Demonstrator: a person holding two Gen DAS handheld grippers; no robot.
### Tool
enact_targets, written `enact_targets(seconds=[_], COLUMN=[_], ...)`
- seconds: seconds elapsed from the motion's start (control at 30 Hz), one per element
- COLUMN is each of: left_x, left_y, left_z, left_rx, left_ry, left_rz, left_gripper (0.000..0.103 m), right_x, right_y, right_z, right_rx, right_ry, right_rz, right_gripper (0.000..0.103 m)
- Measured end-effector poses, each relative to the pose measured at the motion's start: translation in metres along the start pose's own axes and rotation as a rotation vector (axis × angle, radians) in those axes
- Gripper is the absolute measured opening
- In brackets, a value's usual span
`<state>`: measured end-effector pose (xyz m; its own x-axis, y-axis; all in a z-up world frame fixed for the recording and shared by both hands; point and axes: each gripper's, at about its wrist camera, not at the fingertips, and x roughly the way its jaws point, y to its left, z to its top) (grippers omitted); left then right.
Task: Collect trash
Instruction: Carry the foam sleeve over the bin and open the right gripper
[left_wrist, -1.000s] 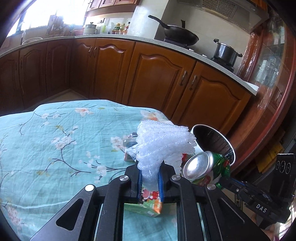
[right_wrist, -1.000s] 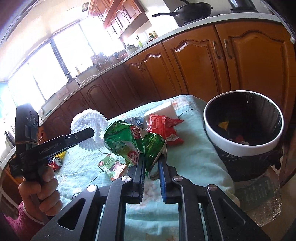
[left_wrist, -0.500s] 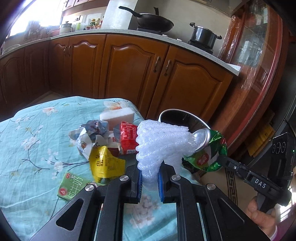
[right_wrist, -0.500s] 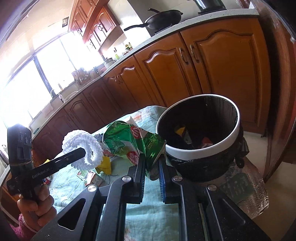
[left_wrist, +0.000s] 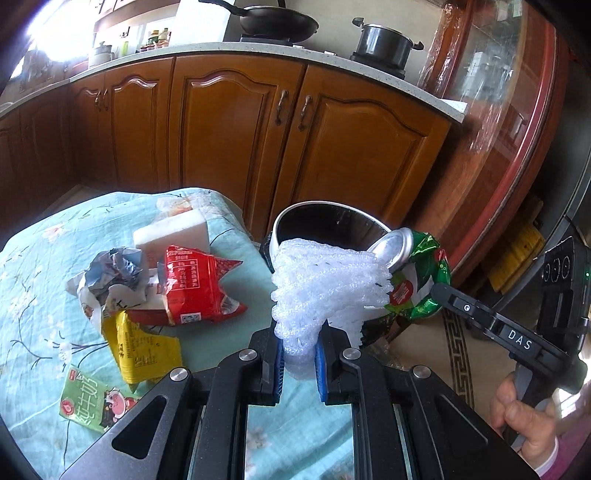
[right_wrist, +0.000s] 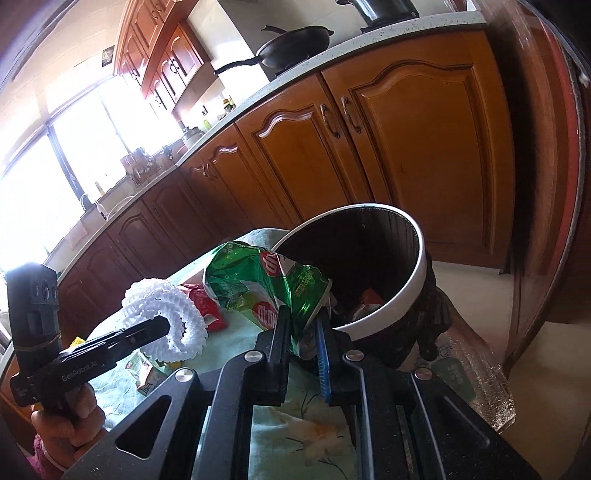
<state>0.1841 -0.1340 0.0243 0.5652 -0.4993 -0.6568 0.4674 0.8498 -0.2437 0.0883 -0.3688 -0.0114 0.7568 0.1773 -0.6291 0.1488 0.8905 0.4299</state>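
My left gripper (left_wrist: 299, 354) is shut on a white foam net sleeve (left_wrist: 325, 288), held up near the table's end; it also shows in the right wrist view (right_wrist: 166, 317). My right gripper (right_wrist: 303, 332) is shut on a crushed green can (right_wrist: 266, 284), held right at the near rim of the white-rimmed black trash bin (right_wrist: 417, 280). In the left wrist view the can (left_wrist: 410, 273) hangs in front of the bin (left_wrist: 295, 218). Some trash lies inside the bin.
On the floral tablecloth (left_wrist: 44, 258) lie a red snack bag (left_wrist: 192, 284), a yellow wrapper (left_wrist: 140, 347), a green carton (left_wrist: 88, 398), crumpled paper (left_wrist: 110, 266) and a white foam block (left_wrist: 173, 229). Wooden cabinets (left_wrist: 236, 122) stand behind the bin.
Both grippers have swung right towards the bin with their loads. The green can has moved from above the table to the bin's rim.
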Motion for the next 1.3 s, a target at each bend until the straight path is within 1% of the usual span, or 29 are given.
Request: enact_targets(seconds=[0.27, 0.5, 0.73, 0.83, 0.87, 0.93, 1.0, 1.03, 1.07, 1.1, 1.17, 1.23, 1.3], left_x=[0.036, 0.076, 0.109, 0.119, 0.123, 0.127, 0.129, 0.129, 0.129, 0.129, 0.129, 0.129, 0.128], left_y=[-0.018, -0.032, -0.043, -0.043, -0.043, -0.043, -0.044, -0.045, -0.046, -0.046, -0.047, -0.046, -0.044], left_z=[0.026, 0.048, 0.059, 0.062, 0.063, 0.065, 0.066, 0.066, 0.066, 0.066, 0.064, 0.062, 0.060], left_rx=[0.021, 0.036, 0.055, 0.049, 0.043, 0.031, 0.033, 0.034, 0.033, 0.033, 0.033, 0.027, 0.021], left_ry=[0.022, 0.058, 0.095, 0.108, 0.113, 0.119, 0.121, 0.120, 0.117, 0.114, 0.108, 0.113, 0.113], left_rz=[0.014, 0.023, 0.034, 0.034, 0.038, 0.031, 0.027, 0.029, 0.030, 0.032, 0.036, 0.034, 0.032], left_gripper=[0.012, 0.013, 0.014, 0.017, 0.022, 0.025, 0.033, 0.041, 0.051, 0.059, 0.062, 0.065, 0.066], right_x=[0.012, 0.028, 0.040, 0.043, 0.046, 0.049, 0.052, 0.052, 0.053, 0.053, 0.052, 0.049, 0.046], right_y=[-0.016, -0.025, -0.037, -0.039, -0.041, -0.043, -0.045, -0.046, -0.048, -0.049, -0.052, -0.054, -0.055], right_z=[0.023, 0.044, 0.054, 0.056, 0.057, 0.058, 0.058, 0.059, 0.058, 0.058, 0.059, 0.058, 0.058], right_rx=[-0.011, -0.056, -0.075, -0.081, -0.081, -0.082, -0.086, -0.081, -0.073, -0.066, -0.054, -0.041, -0.031], right_ry=[0.006, 0.033, 0.057, 0.068, 0.071, 0.077, 0.085, 0.085, 0.085, 0.086, 0.079, 0.067, 0.053], right_rz=[-0.039, -0.092, -0.131, -0.143, -0.147, -0.156, -0.165, -0.160, -0.155, -0.151, -0.146, -0.140, -0.136], right_gripper=[0.012, 0.012, 0.012, 0.012, 0.012, 0.012, 0.013, 0.017, 0.017, 0.019, 0.023, 0.030, 0.032])
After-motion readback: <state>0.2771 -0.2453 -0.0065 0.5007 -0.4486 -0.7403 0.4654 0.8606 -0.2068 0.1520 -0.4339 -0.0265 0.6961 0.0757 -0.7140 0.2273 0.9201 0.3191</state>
